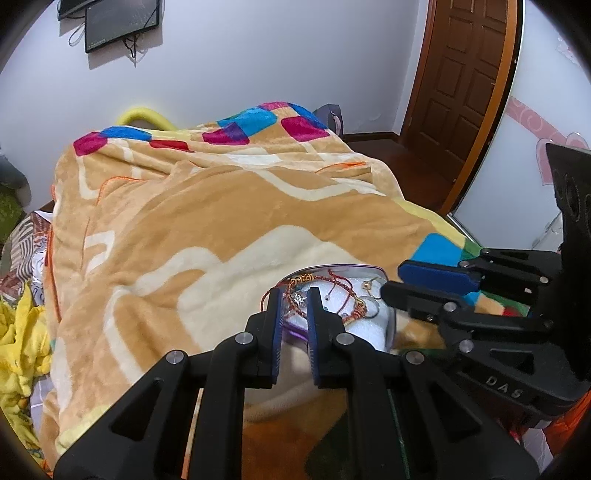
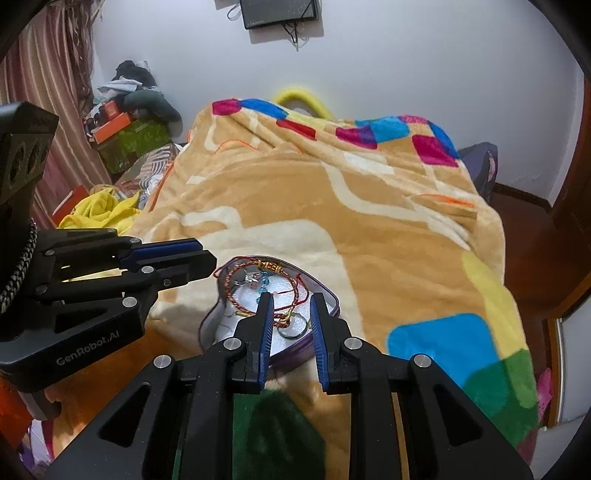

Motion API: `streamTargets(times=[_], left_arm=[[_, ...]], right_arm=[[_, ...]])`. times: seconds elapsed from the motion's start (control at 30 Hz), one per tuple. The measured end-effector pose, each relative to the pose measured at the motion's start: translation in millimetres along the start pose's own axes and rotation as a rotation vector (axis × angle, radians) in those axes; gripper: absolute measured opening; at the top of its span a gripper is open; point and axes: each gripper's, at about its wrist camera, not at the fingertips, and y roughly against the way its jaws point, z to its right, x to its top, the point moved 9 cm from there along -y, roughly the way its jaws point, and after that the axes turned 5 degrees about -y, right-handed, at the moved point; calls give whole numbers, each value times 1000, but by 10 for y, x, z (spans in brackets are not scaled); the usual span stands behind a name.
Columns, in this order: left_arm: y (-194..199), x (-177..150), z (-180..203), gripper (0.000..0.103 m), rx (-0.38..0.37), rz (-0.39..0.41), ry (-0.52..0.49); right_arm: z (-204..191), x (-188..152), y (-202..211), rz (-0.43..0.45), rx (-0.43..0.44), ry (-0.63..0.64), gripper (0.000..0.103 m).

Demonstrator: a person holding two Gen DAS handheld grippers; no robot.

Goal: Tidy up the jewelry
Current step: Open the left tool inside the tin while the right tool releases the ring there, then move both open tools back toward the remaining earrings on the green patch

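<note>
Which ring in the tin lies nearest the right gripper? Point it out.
The large plain ring, at the near edge of the tin, between the right gripper fingers. The other rings cannot be made out from the right wrist; red cords cover the foam.

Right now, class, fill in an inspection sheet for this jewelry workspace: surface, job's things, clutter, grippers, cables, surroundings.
Surface: patterned blanket over a bed.
Job's things: purple tin holding tangled red cord bracelets and metal rings on white padding.
Clutter: yellow cloth; boxes and clothes piled beside the bed.
Grippers: left gripper and right gripper both open, empty, at the tin.
Cables: wires dangling under the wall screen.
Surroundings: wooden door, striped curtain.
</note>
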Motion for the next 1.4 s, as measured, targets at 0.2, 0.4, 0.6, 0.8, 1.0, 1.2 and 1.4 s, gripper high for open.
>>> streamTargets(times=[0.2, 0.4, 0.6, 0.8, 1.0, 1.2, 1.4], left_arm=[[336, -16, 69, 24, 13, 35, -14], [698, -114, 157, 44, 28, 66, -24], [948, -276, 259, 48, 32, 71, -33], [1030, -529, 403, 49, 15, 41, -45], [916, -839, 607, 49, -20, -25, -57], [717, -1150, 819, 49, -62, -108, -64], [614, -1316, 1056, 49, -95, -150, -107]], right_arm=[[-65, 2, 326, 49, -24, 19, 20], [-179, -89, 679, 96, -48, 55, 25], [-256, -261, 888, 106, -52, 57, 26], [-276, -505, 936, 86, -67, 53, 26], [-245, -808, 927, 42, -62, 30, 26], [-132, -1055, 891, 3, -76, -3, 26], [9, -1190, 871, -28, -109, -10, 26]])
